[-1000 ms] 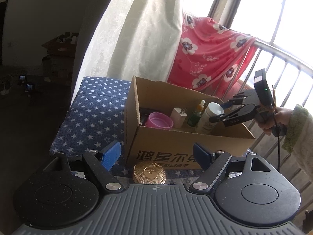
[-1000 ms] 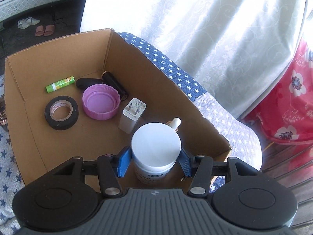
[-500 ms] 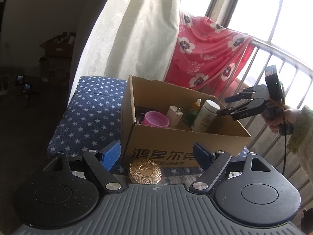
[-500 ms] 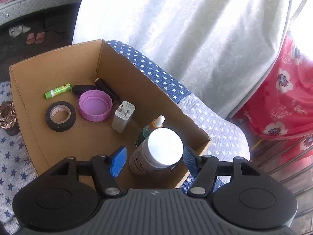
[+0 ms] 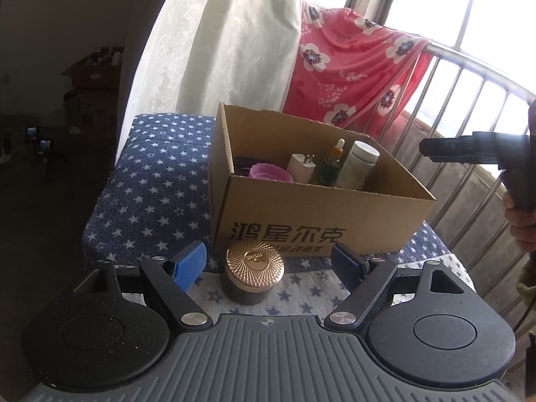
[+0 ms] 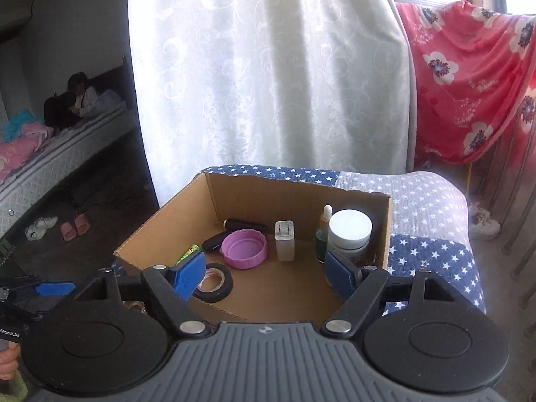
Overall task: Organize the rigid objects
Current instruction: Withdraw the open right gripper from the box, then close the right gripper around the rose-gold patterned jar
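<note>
The left gripper [image 5: 268, 263] is spread around the gold-lidded jar [image 5: 253, 274] before the cardboard box [image 5: 311, 226]; the right gripper [image 6: 264, 274] – spread, empty – hangs above the box; the white bottle [image 6: 349, 231] stands inside.

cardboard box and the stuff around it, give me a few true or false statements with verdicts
1. The white-lidded jar stands upright inside the cardboard box. True.
2. The gold-lidded jar is inside the box. False: it stands outside, in front of the box's printed side.
3. The right hand-held gripper is shut on the white-lidded jar. False: it is open and holds nothing.
4. The left hand-held gripper is open, with the gold-lidded jar between its fingers. True.
5. The purple cap lies on the star-patterned cloth. False: it lies on the box floor.
</note>
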A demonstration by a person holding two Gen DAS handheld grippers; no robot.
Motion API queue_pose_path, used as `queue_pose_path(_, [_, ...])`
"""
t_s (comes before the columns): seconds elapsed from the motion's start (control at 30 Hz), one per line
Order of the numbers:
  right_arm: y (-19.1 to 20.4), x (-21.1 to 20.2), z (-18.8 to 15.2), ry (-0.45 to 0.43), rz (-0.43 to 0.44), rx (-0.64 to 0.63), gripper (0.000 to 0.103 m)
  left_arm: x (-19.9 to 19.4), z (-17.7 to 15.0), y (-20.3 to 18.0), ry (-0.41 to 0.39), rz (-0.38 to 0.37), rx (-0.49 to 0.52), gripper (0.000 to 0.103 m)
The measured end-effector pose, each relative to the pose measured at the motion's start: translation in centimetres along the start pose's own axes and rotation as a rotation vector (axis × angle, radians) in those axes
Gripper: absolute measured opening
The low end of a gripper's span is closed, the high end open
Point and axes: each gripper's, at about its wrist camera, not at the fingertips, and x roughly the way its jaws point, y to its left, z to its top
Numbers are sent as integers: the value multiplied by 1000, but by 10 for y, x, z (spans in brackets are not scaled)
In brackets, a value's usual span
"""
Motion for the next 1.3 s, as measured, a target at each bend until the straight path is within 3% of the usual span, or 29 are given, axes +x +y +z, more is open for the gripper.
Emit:
queue_pose_path(0.23, [39, 8, -53, 18, 192, 124, 81, 15, -19, -7, 43, -10, 39, 83])
queue_pose_path(0.37, [50, 42, -72, 66, 207, 185, 80, 29, -25, -12, 59, 33, 67, 83])
queue_pose_path(0.53, [48, 87, -78, 124, 264, 304, 72, 43, -27, -14, 62, 85, 87, 83])
queue_pose_path(0.77, [48, 131, -83, 178, 252, 363, 62, 62, -24, -14, 80, 158, 93, 81])
queue_pose_path(1.03, [44, 150, -90, 217, 272, 410, 55, 77, -23, -19, 101, 195, 101, 74])
queue_pose_path(1.3, [46, 158, -93, 239, 294, 433, 46, 85, -22, -22, 127, 207, 89, 60])
